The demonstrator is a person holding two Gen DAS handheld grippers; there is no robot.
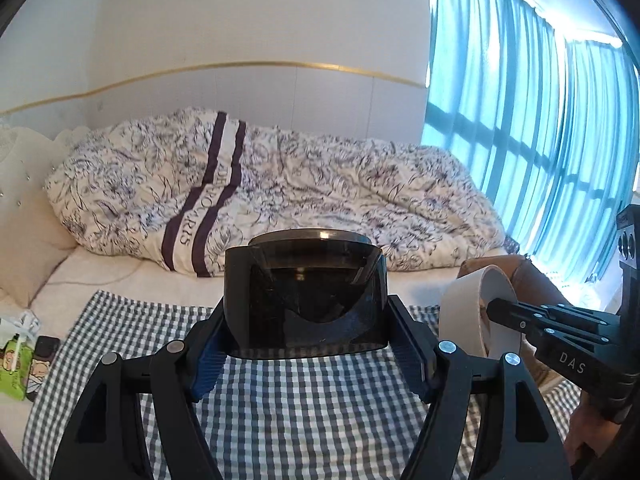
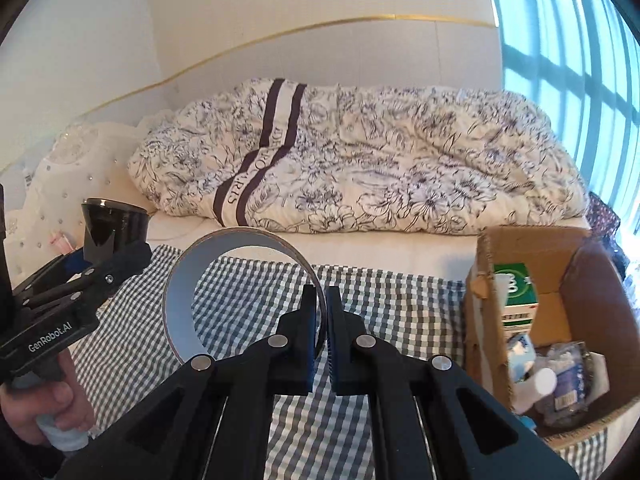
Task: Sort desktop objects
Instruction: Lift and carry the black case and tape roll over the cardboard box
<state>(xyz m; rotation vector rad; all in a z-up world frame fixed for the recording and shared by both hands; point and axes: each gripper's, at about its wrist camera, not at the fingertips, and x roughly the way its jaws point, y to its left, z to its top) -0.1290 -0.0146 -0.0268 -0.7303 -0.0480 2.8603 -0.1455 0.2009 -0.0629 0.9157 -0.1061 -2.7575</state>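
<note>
Both grippers loaded above the checked cloth

Gingham cloth (image 2: 380,304) in grey and white covers the near work surface, with a bed behind it carrying a rumpled floral duvet (image 2: 360,160) and blue curtains (image 1: 540,120) at the window beyond.

Seen from its own wrist view, the left gripper (image 1: 306,332) is held level and pointing toward the duvet, its jaws spread wide and pressed against both sides of a dark smoky translucent container (image 1: 306,296), which is upright and lifted clear of the cloth. From the right wrist view the same gripper (image 2: 104,260) shows on the side away from the cardboard box, and a hand (image 2: 44,412) is wrapped around its handle below.

The right gripper (image 2: 321,320) also points toward the duvet, jaws nearly together and pinching the rim of a wide tape roll (image 2: 240,292), pale inside, brown on its outer edge. The ring stands on edge, raised above the cloth. In the left wrist view the roll (image 1: 472,312) is beside the container, with the right gripper (image 1: 496,308) reaching in from the curtain side.

An open cardboard box (image 2: 484,280) sits on the cloth on the curtain side of the tape roll, holding a green and white carton (image 2: 516,292) and other packaged items. A green drink carton (image 1: 12,364) lies beyond the cloth's far edge from the box
</note>
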